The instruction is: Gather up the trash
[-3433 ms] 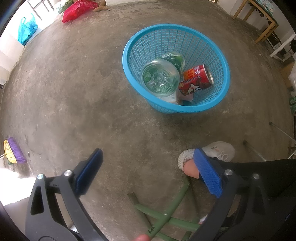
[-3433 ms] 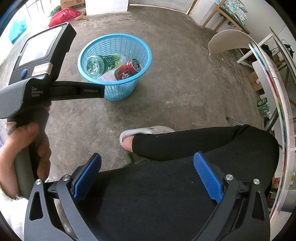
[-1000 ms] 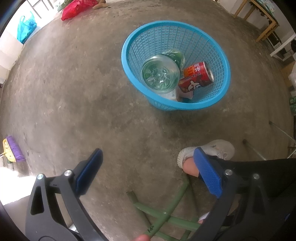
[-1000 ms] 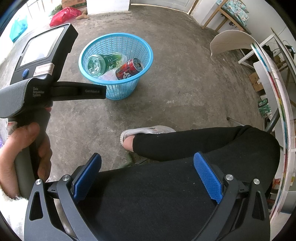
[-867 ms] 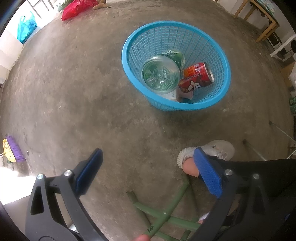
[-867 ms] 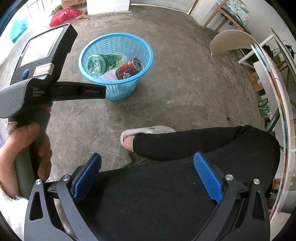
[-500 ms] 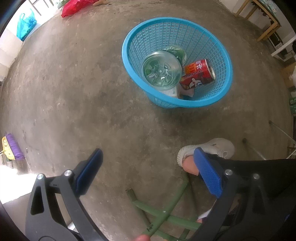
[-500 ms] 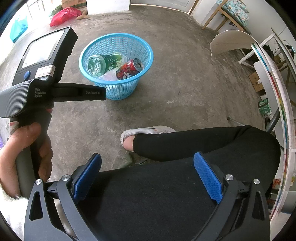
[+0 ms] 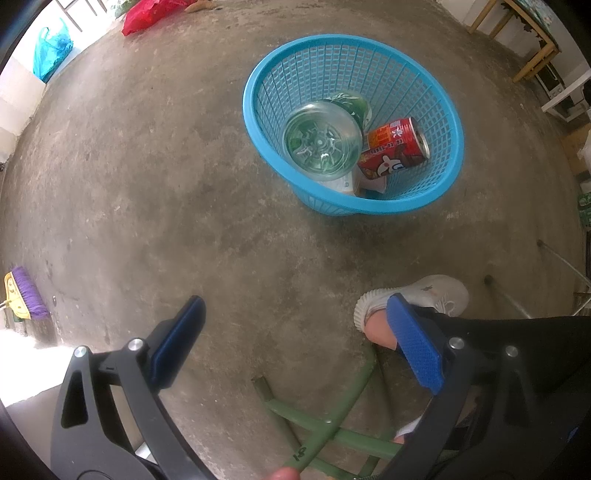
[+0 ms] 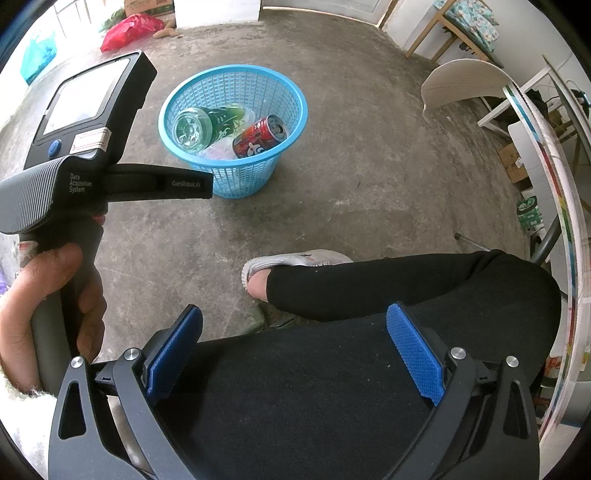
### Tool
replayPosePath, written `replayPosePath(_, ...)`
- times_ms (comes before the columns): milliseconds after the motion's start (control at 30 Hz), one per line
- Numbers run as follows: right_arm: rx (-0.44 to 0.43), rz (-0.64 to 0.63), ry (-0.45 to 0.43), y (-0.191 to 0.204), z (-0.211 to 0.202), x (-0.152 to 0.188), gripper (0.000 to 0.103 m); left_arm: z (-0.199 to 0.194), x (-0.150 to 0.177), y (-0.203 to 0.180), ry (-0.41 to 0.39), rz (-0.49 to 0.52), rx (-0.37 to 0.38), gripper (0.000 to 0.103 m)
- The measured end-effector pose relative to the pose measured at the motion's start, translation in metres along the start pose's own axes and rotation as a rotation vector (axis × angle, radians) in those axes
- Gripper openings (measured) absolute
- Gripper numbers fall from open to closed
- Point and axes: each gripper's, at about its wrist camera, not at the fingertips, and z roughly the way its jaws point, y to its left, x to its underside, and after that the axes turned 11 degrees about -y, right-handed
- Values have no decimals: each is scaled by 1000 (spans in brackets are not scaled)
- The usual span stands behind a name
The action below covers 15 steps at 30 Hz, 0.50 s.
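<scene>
A blue plastic basket (image 9: pixel 447 122) (image 10: pixel 291 96) stands on the concrete floor. Inside it lie a green plastic bottle (image 9: pixel 323 140) (image 10: pixel 201 123), a red drink can (image 9: pixel 395 149) (image 10: pixel 258 136) and some pale wrappers. My left gripper (image 9: pixel 295 339) hangs open above bare floor, well short of the basket, with nothing between its blue pads. My right gripper (image 10: pixel 293 350) is open too, held over the person's black-clad lap. In the right wrist view a hand grips the left tool's handle (image 10: pixel 70 221) at the left.
The person's leg and white shoe (image 9: pixel 417 299) (image 10: pixel 299 260) rest on the floor between me and the basket. Green stool legs (image 9: pixel 325 428) are below. A red bag (image 9: pixel 147 16), a blue bag (image 9: pixel 50 51), a purple broom (image 9: pixel 24 295), and tables (image 10: pixel 480 40) line the edges.
The left gripper's view has shifted only slightly, so the basket sits a little differently in it. Both grippers stay open and the right view is nearly unchanged.
</scene>
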Motion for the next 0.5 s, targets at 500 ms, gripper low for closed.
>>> replayPosePath(500, 37, -39, 30, 10, 6, 2, 97, 1, 0, 1, 3, 0, 1, 94)
